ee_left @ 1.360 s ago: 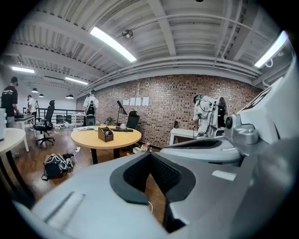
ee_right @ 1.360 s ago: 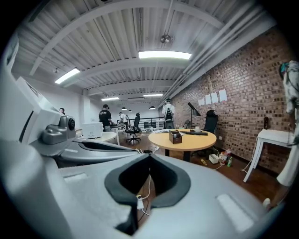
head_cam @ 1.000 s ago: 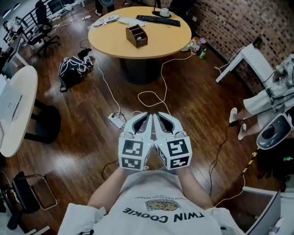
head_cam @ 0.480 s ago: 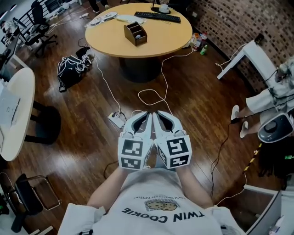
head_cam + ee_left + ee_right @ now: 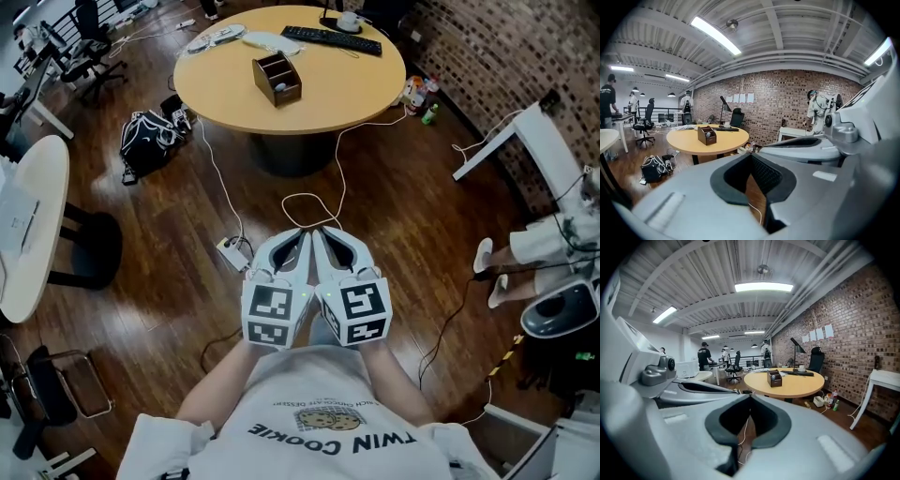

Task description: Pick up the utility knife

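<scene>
I cannot make out a utility knife in any view. A round wooden table (image 5: 347,89) stands ahead, and on it are a brown wooden organiser box (image 5: 277,78), a black keyboard (image 5: 331,39) and papers. My left gripper (image 5: 300,234) and right gripper (image 5: 320,232) are held side by side at waist height over the floor, well short of the table. Both are shut with nothing between the jaws. In the left gripper view the left gripper (image 5: 750,155) points at the table (image 5: 708,139); the right gripper (image 5: 750,397) does the same, toward the box (image 5: 775,378).
White cables (image 5: 314,202) and a power strip (image 5: 232,251) lie on the dark wood floor between me and the table. A black bag (image 5: 150,136) lies at the left, beside a white desk (image 5: 37,216) and chairs. A seated person (image 5: 544,246) is at the right.
The table and the floor cables have drawn closer and shifted a little in the head view. Both grippers keep their place together in front of me, still shut.
</scene>
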Demonstrator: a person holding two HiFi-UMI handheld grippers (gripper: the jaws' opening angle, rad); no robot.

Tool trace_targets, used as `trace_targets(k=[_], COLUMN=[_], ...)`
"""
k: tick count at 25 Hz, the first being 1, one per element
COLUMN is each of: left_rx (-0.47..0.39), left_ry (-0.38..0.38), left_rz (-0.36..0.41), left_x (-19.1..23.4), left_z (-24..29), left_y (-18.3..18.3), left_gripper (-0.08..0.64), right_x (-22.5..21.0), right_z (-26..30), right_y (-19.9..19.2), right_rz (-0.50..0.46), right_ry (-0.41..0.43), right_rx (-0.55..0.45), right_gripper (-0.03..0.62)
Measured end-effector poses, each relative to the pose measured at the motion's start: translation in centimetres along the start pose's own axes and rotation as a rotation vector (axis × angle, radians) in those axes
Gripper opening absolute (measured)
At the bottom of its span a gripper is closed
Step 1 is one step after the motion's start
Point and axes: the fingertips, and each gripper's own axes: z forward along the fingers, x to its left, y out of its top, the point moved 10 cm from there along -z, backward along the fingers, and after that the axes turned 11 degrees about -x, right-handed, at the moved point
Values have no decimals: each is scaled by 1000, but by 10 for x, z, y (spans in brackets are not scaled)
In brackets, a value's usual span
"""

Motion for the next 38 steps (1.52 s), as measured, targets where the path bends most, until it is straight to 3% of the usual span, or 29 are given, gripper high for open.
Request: trace_targets(k=[15,25,38], left_rx=[18,-5,-37], left_ry=[113,196,207], left_rz=[11,65,70], left_x=[-25,-30,-6], left_z=[130,159,200], left_y=[20,38,41], left_gripper=[8,8,8], right_x=[-134,-162,-189], right_z=[53,67,110], right_y=[16,22,24], right_rz=[22,43,30], right_ry=[104,174,176], right_rx=[5,-24,-50], right_gripper=[0,1,0])
